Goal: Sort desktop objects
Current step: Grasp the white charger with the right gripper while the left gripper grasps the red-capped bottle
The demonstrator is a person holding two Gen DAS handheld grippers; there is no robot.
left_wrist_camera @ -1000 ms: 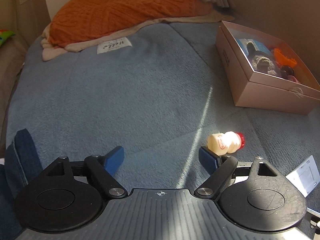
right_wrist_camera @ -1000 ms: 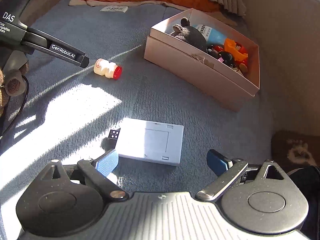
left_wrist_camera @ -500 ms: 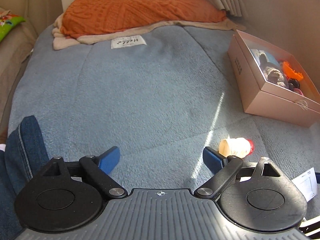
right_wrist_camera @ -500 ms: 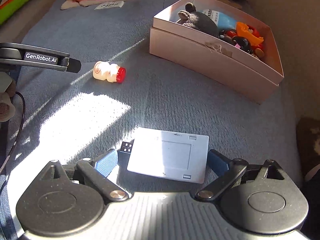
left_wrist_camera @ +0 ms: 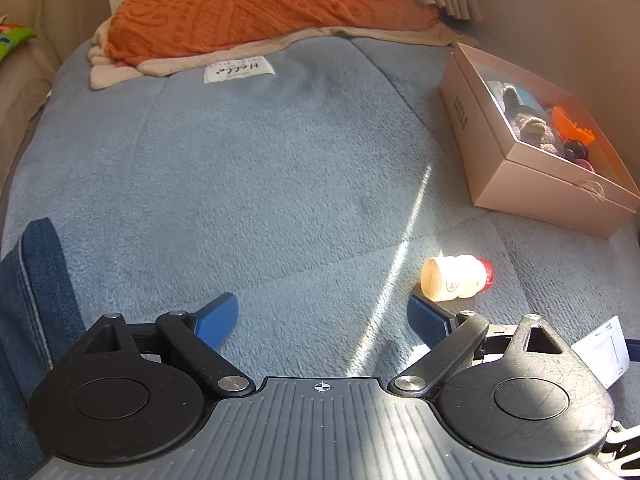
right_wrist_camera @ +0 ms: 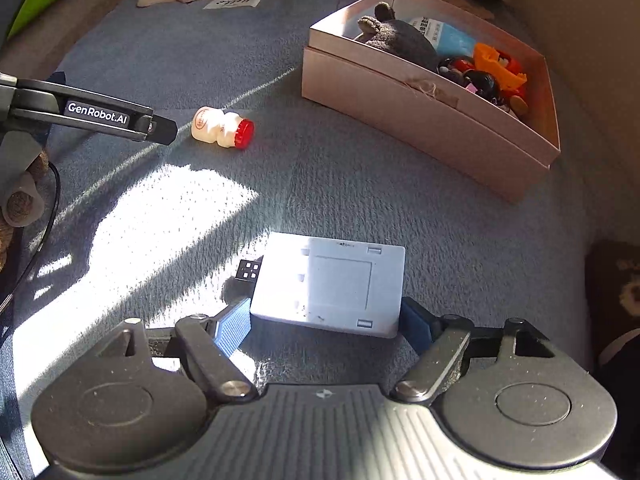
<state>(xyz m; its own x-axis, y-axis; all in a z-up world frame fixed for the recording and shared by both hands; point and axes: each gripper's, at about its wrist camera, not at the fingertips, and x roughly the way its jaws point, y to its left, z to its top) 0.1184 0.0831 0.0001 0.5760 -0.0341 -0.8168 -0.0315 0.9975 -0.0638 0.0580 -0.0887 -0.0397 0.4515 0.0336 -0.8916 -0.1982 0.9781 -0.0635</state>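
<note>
Right claw closing around the white device on the bed.

Your right claw (right_wrist_camera: 324, 320) has just narrowed; both pads flank the white device (right_wrist_camera: 332, 282), contact unclear. Your left claw (left_wrist_camera: 322, 316) stands wide and empty, the small bottle (left_wrist_camera: 456, 278) just beyond its right pad; the pink box (right_wrist_camera: 424, 120) sits well apart.

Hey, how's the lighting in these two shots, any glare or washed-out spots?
Right wrist view: a hard sun patch blows out the blue blanket left of the white device, half of which is glared. Left wrist view: a thin sun streak overexposes the small bottle; fisheye bends the pink box.
</note>
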